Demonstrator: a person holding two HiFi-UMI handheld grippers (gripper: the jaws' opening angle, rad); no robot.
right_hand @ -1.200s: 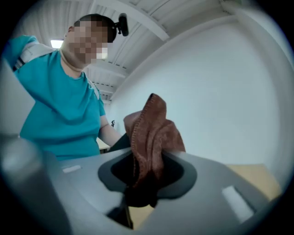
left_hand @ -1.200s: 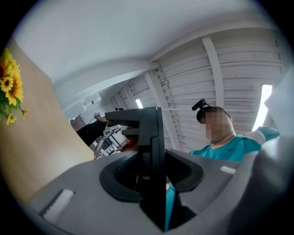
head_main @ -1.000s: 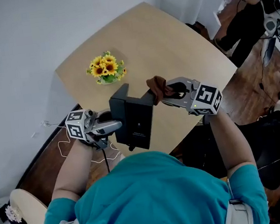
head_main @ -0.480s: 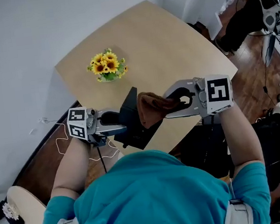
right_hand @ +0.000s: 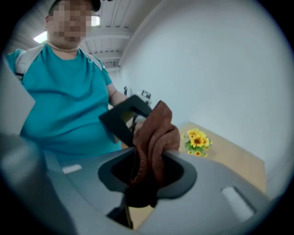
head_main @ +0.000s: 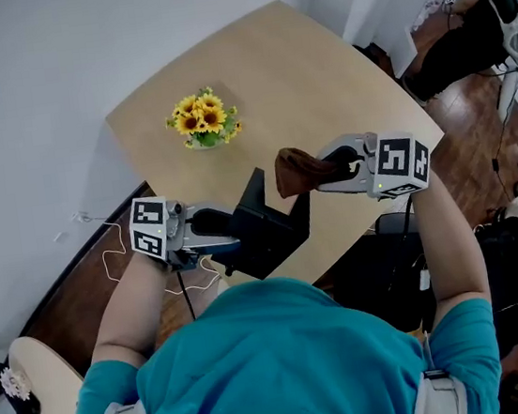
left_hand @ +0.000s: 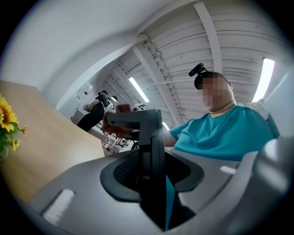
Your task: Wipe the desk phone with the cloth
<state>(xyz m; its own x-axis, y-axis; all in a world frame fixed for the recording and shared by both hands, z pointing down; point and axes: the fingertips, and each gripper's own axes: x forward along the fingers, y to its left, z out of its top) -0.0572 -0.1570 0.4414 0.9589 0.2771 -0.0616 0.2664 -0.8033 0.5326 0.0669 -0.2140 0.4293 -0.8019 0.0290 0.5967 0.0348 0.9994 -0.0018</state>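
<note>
Clamping the black desk phone (head_main: 267, 233) in the left gripper (head_main: 233, 236), jaws about half apart and pressed on either face of the phone's thin body, seen edge-on between them in the left gripper view. Holding the phone tilted and clear of the desk (head_main: 318, 80), in the air over the near edge, just in front of a teal shirt (head_main: 279, 360).

Pinching a bunched brown cloth (head_main: 297, 170) in the right gripper (head_main: 326, 170), jaws closed tight on the folds, the loose end spilling out ahead of them. Cloth right at the phone's raised upper corner; touching or merely just beside, impossible to tell from above. Right gripper angled downward toward the phone, left gripper lying level.

Farther back on the pale wooden top, a small bunch of sunflowers (head_main: 205, 120), upright, well apart from both grippers and from the phone. Left of the desk, by the wall, a white cable (head_main: 115, 260) looping across the dark floor (head_main: 71, 292). At upper right, in the background, another person (head_main: 472, 26) in dark clothes, beside equipment too small to make out.
</note>
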